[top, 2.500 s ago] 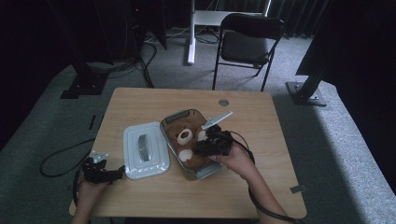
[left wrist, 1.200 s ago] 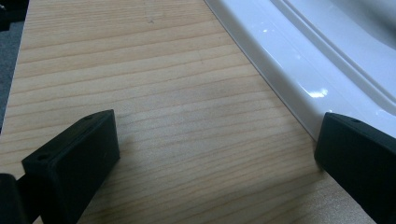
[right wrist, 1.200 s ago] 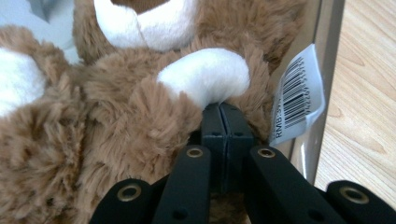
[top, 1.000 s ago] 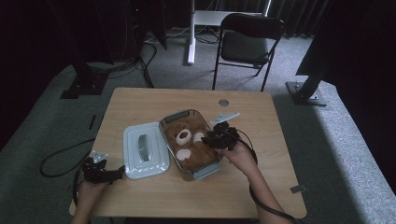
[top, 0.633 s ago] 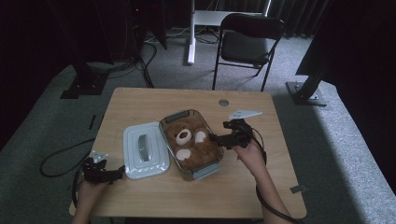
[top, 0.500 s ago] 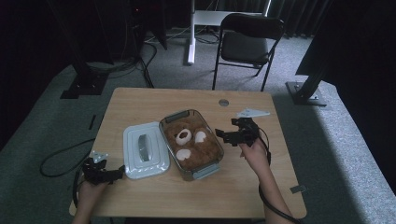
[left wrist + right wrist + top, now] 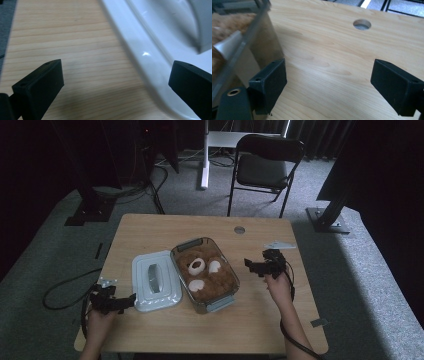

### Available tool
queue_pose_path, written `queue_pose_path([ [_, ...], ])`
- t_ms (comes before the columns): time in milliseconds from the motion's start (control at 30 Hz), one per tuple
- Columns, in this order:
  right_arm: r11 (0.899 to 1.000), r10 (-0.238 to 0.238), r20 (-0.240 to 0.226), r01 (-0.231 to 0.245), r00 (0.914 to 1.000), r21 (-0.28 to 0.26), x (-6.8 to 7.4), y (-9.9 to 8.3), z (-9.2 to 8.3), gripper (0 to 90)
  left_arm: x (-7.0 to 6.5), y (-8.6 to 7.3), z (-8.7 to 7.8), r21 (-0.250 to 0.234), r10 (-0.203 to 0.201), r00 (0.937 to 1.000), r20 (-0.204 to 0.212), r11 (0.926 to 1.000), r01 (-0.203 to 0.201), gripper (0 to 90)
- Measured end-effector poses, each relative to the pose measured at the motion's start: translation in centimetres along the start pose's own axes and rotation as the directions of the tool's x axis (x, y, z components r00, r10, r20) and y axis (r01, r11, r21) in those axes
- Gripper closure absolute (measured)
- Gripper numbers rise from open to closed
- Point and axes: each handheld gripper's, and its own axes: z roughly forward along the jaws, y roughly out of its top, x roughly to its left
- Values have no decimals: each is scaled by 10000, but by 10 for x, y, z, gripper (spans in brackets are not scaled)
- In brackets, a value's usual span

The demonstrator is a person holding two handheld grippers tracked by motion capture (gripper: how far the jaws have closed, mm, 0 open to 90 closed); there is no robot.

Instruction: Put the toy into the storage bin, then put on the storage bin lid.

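Right tongs (image 7: 252, 265) pulled out of glass container (image 7: 205, 274), now beside its right wall over bare counter (image 7: 260, 320); jaws just opened wide, nothing between. Plush bear (image 7: 206, 272) left inside. Left tongs (image 7: 129, 299) open, empty, at lid (image 7: 153, 279) edge. Likely next: fit lid.

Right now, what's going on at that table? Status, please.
Both grippers open: left gripper at lid, right gripper beside container. Plush toy inside. Nothing in the way.
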Motion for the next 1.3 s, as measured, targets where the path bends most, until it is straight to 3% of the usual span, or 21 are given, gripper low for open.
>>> queue_pose_path([
  [267,9995,320,157,-320,9994,14,-8,-15,6,126,-19,18,-7,-294,291,9991,322,9992,-282,6],
  [333,9991,392,100,-390,9992,-141,-8,-19,9,126,-25,23,-5,-310,329,9986,415,9990,-316,6],
  [433,9992,403,160,-404,9991,52,-8,-24,16,126,-36,30,1,-214,543,9976,428,9983,-534,6],
  [500,9988,437,140,-440,9989,209,-9,-26,20,126,-42,34,5,-172,624,9957,688,9980,-613,6],
  [633,9983,511,80,-513,9987,289,-9,-32,28,126,-51,40,11,-174,534,9943,924,9985,-520,6],
  [833,9972,583,-54,-580,9983,468,-6,-37,37,127,-57,49,23,-33,511,9935,1022,9987,-511,6],
  [967,9971,589,-116,-583,9982,499,-4,-37,40,127,-56,52,33,67,432,9897,1366,9990,-445,6],
  [1133,9971,502,-150,-493,9986,588,1,-38,45,127,-55,57,46,-10,334,9925,1177,9994,-336,87],
  [1167,9970,514,-181,-502,9985,594,2,-38,45,127,-54,57,46,-169,271,9907,1331,9995,-251,176],
  [1233,9971,458,-216,-444,9987,622,3,-38,46,127,-54,59,49,-107,153,9879,1541,9998,-138,217],
  [1300,9971,467,-226,-453,9987,610,4,-38,47,127,-54,59,51,-145,153,9865,1633,9998,-131,348],
])
